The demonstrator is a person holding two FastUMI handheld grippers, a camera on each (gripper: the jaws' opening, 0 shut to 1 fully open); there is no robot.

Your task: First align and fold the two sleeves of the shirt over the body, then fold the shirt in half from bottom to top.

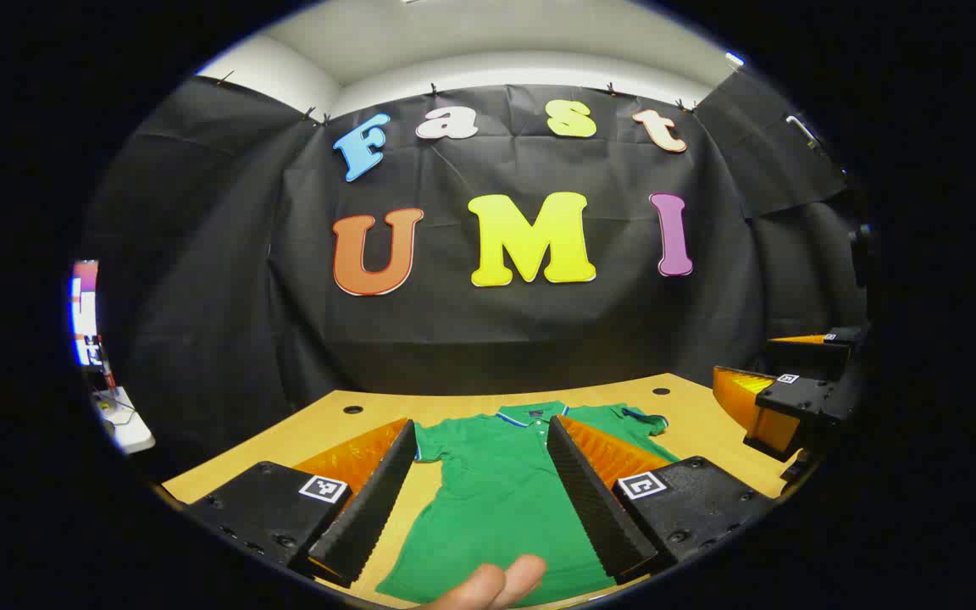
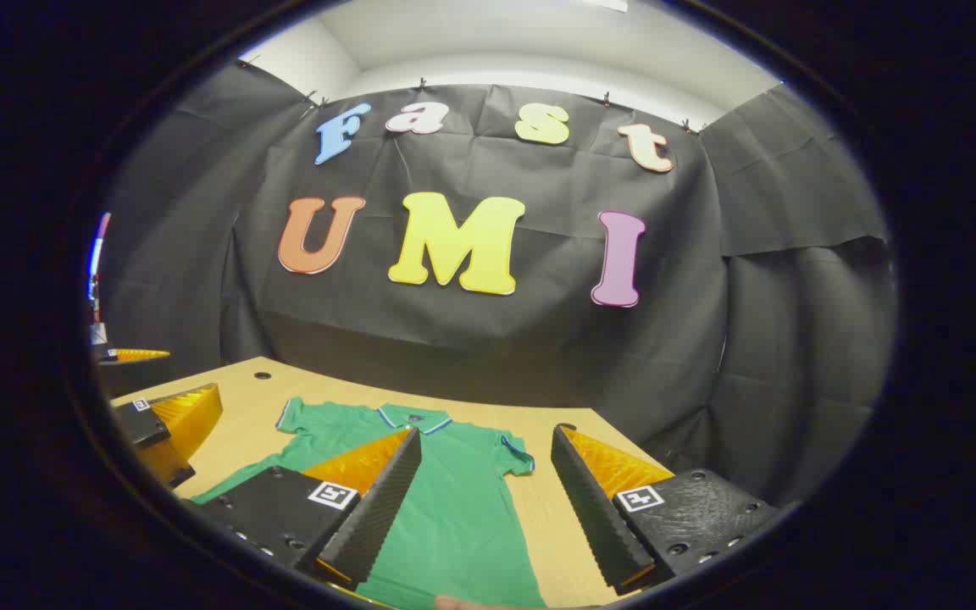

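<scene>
While the green polo shirt (image 1: 496,491) lies flat and unfolded on the wooden table (image 1: 302,432), collar toward the booth wall, your left gripper (image 1: 481,496) hangs above its body with jaws spread wide, gripping nothing. Your right gripper (image 2: 481,500) hovers just as wide and empty over the shirt's sleeve-side edge. No brand writing is readable on the shirt; each gripper body carries square black-and-white marker tags (image 1: 323,488). A fingertip (image 1: 496,585) shows over the hem.

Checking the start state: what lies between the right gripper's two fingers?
In the right gripper view, the open right gripper frames the green shirt, its right sleeve, and bare table.
</scene>
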